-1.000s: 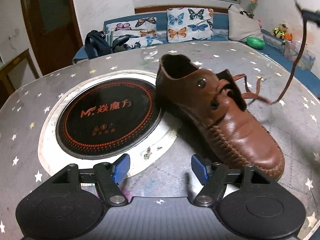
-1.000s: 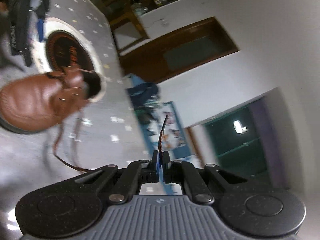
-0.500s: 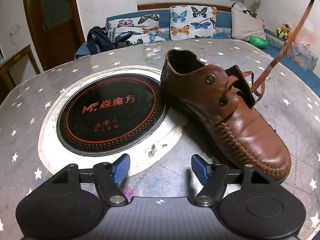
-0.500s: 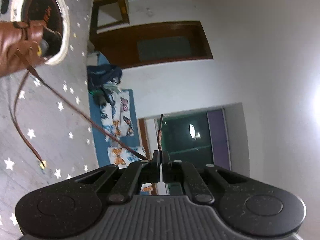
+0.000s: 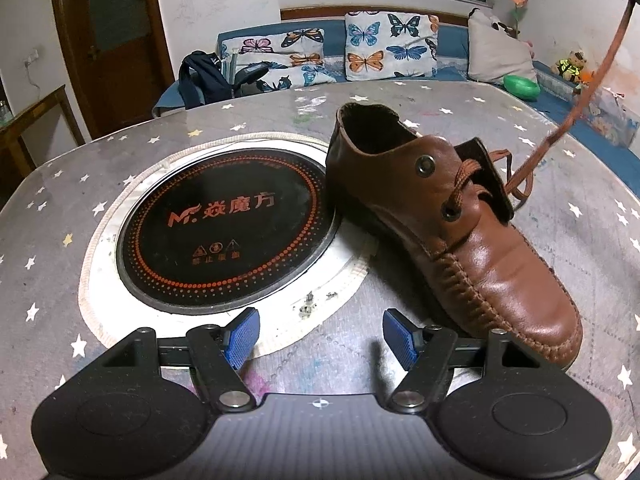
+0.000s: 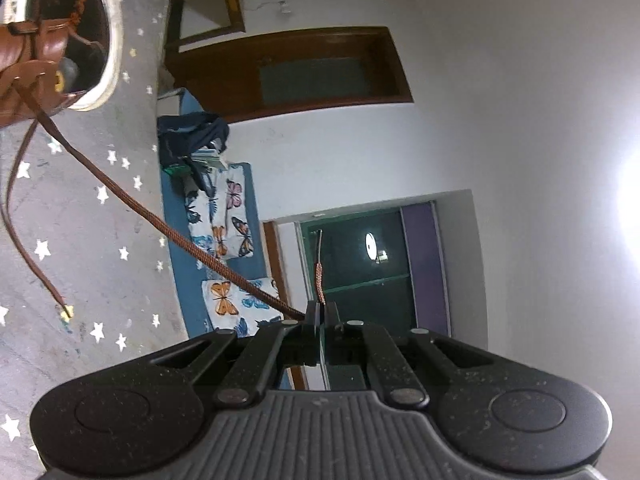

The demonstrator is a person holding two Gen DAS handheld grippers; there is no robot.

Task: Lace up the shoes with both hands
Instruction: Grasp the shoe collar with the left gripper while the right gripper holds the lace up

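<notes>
A brown leather shoe (image 5: 452, 216) lies on our star-patterned table (image 5: 580, 184), its heel just beside the round black induction plate (image 5: 224, 228) set into the tabletop, its toe pointing toward the left gripper (image 5: 320, 336). One end of the brown lace (image 6: 168, 232) comes out of the shoe's far side and climbs in a taut line off the table to the upper right edge of the left wrist view. In the right wrist view we follow that same line from the shoe to the right gripper (image 6: 320, 312), whose jaws are pressed together on the lace, a short frayed tip (image 6: 319, 280) sticking out past them. The other lace end (image 6: 24, 216) hangs loose from the shoe and lies curved on the table, its tip resting on the surface. Our left gripper hovers over the near table edge with its blue pads (image 5: 240, 338) standing wide apart and nothing between them; they have just been opening a little further. Behind the table we see a blue sofa (image 5: 560, 76) with butterfly-print cushions (image 5: 388, 44), a dark bag (image 5: 200, 76) at its left end, a green bowl (image 5: 520, 86), and a wooden door (image 5: 116, 36).
</notes>
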